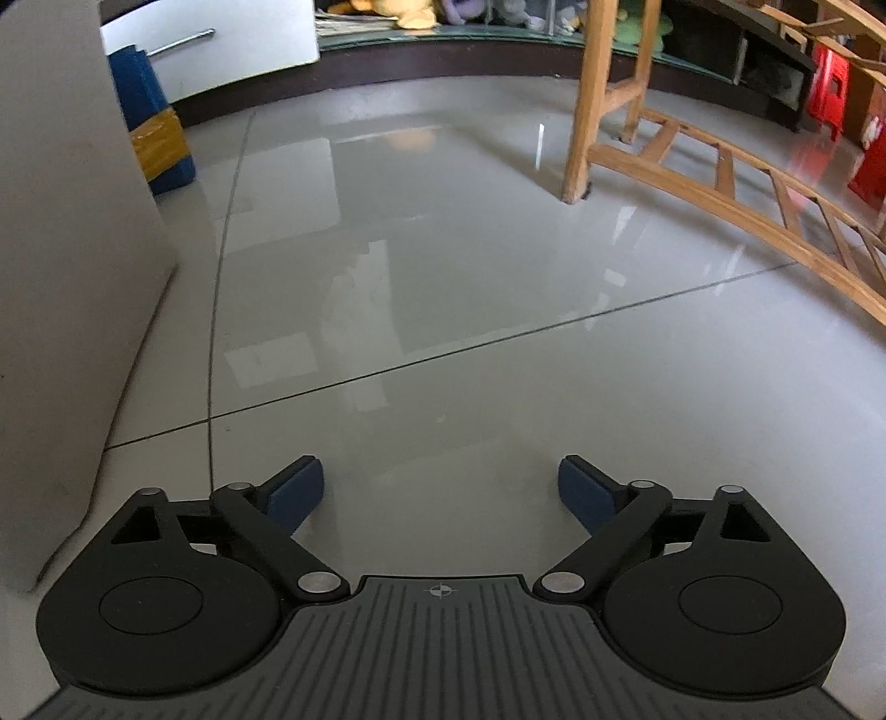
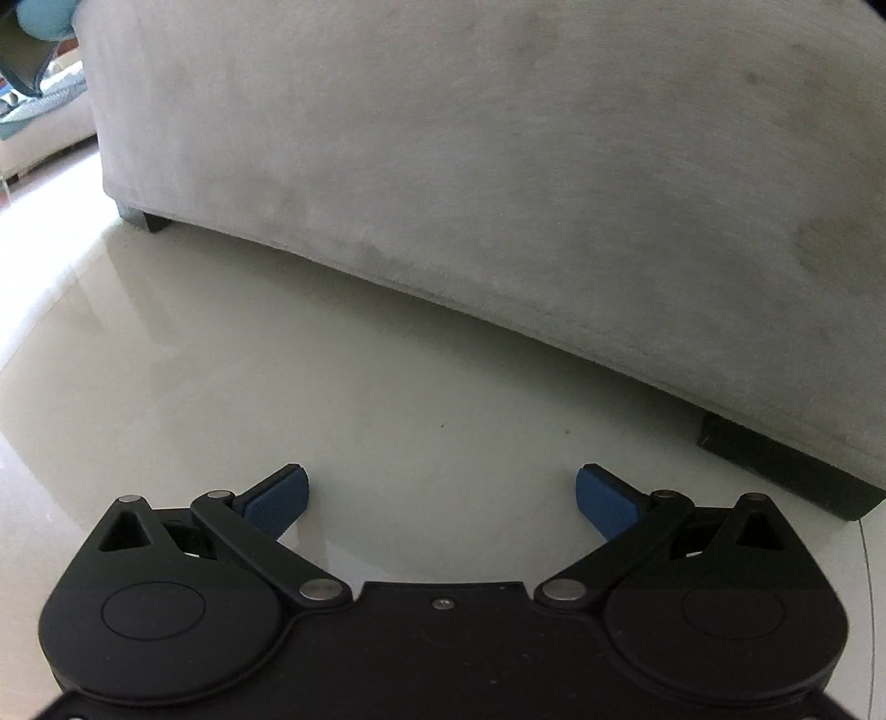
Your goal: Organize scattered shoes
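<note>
Your left gripper (image 1: 440,490) has its jaws spread wide, with nothing between the blue pads (image 1: 296,490); they hang over bare grey floor tile (image 1: 498,266). A dark grout line (image 1: 498,338) crosses the tile ahead of the jaws and meets a second line running away from you on the left. A pale grey upholstered panel (image 1: 66,277) stands close on the left side of this view. Behind it sits a blue object with a yellow band (image 1: 158,138), and beyond that a white drawer front with a metal handle (image 1: 221,44). To the right, a wooden frame (image 1: 692,166) rests on the floor, with red stools (image 1: 830,83) behind it. Soft toys (image 1: 398,11) line a low shelf at the far wall.

Your right gripper (image 2: 441,501) likewise has its jaws fully apart and empty, over glossy pale floor (image 2: 277,360). Directly ahead is the grey sofa base (image 2: 498,166) on dark feet (image 2: 786,465).

No shoe shows in either view; their location cannot be told.
</note>
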### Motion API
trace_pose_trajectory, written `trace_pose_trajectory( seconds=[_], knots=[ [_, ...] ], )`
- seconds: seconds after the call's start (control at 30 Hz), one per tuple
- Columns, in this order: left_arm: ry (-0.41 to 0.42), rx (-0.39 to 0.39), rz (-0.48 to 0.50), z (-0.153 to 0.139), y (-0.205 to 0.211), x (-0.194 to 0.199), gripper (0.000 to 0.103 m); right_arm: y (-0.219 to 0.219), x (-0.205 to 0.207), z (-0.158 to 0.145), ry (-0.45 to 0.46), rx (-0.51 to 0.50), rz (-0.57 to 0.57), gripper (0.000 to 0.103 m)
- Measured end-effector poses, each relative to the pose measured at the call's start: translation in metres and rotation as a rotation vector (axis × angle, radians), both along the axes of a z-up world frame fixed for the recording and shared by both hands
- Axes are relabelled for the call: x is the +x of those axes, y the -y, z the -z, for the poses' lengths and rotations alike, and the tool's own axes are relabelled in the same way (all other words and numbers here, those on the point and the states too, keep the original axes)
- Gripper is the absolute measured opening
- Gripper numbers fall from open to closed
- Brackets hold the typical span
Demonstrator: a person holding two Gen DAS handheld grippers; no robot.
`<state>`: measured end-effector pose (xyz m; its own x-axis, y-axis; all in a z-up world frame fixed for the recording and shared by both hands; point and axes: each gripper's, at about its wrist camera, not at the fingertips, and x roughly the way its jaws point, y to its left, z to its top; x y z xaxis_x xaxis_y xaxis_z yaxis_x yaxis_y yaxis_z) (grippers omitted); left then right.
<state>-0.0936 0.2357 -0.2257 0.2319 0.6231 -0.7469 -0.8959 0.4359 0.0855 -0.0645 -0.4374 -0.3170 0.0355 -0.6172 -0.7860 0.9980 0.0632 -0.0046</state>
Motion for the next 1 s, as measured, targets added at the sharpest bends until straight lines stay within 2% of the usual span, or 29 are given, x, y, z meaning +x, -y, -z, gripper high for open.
trace_pose_trajectory(
  seconds=[0.07, 0.4, 0.5, 1.0],
  knots=[
    [0.006, 0.012, -0.004, 0.001, 0.0, -0.001, 0.101, -0.004, -0.003, 0.003, 0.002, -0.019, -0.001, 0.103],
    [0.038, 0.07, -0.014, 0.007, 0.002, -0.005, 0.103, -0.026, -0.014, 0.013, 0.01, -0.103, -0.016, 0.103],
    [0.048, 0.089, -0.013, 0.008, 0.003, -0.006, 0.103, -0.009, -0.006, 0.019, 0.013, -0.118, -0.024, 0.103],
    [0.09, 0.174, -0.004, 0.013, 0.008, -0.009, 0.103, 0.003, 0.006, 0.019, 0.017, -0.137, -0.029, 0.103]
  ],
)
